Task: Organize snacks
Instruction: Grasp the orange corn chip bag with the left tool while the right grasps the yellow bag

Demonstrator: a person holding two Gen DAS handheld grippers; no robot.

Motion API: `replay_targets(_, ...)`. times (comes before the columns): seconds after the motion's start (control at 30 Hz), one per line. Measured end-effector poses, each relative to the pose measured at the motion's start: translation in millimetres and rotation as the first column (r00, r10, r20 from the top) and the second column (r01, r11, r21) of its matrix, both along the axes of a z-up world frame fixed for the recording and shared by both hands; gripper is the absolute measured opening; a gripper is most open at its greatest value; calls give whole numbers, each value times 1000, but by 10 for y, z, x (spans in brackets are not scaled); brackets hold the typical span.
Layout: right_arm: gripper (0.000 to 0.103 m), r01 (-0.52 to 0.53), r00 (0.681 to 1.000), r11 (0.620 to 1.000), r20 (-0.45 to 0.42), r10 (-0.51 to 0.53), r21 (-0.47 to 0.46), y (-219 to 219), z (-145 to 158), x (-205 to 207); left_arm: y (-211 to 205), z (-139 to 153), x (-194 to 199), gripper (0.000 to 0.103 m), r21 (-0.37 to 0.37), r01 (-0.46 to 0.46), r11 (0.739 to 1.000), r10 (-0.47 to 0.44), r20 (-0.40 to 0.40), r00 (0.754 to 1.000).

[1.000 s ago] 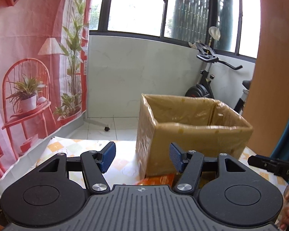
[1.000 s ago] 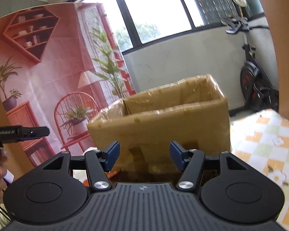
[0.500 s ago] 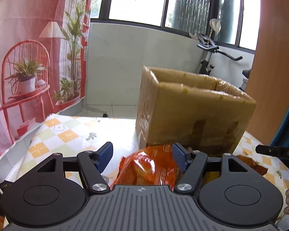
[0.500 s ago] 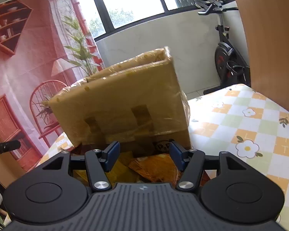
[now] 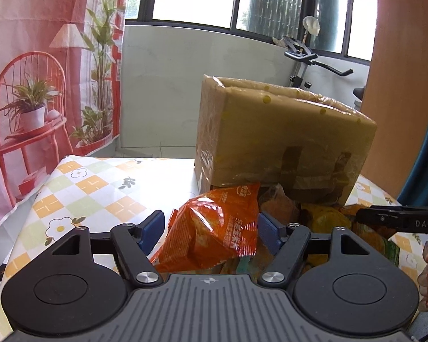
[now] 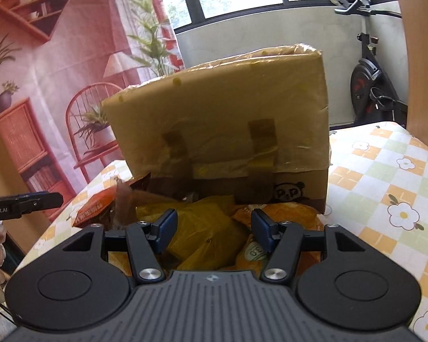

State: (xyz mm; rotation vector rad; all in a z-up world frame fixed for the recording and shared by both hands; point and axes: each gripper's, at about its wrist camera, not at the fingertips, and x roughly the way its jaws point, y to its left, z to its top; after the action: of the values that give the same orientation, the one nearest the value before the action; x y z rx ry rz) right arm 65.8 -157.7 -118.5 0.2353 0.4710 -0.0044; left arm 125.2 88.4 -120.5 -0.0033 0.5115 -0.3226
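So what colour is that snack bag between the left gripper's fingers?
Bright orange snack bag, with white lettering; clearest in the left wrist view.

"DAS" in white letters on the black right gripper (image 5: 399, 219), at the right edge of the left wrist view. "enRobot.AI" on the black left gripper (image 6: 22, 204), cut off by the frame edge in the right wrist view. The orange snack bag (image 5: 214, 225) carries Chinese print and a green round label (image 6: 254, 252) shows "30"; nothing else legible.

Table (image 5: 100, 182): bears box and snack packets.
Box (image 5: 271, 136): on table, behind packets.
Snack packets (image 6: 214, 228): piled before box.
Exercise bike (image 6: 371, 85): beyond table, right of box.
Backdrop (image 5: 42, 71): left of table.
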Motion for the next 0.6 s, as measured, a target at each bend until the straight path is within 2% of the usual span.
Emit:
replay_targets(0.2,61,-25,999,1000,-23,25,-8,49,-65,49,-21,-110,-52,77,-19,-1,1000,0,-34,999)
replay_targets(0.47,61,-95,994,991,-57,90,-92,235,-118,212,-44,-190,-46,78,18,-6,1000,7,-43,999)
replay_targets(0.6,73,-106,991,982,-92,93,-157,345,-168,342,-77,-212,-27,79,37,-2,999,3,-44,999)
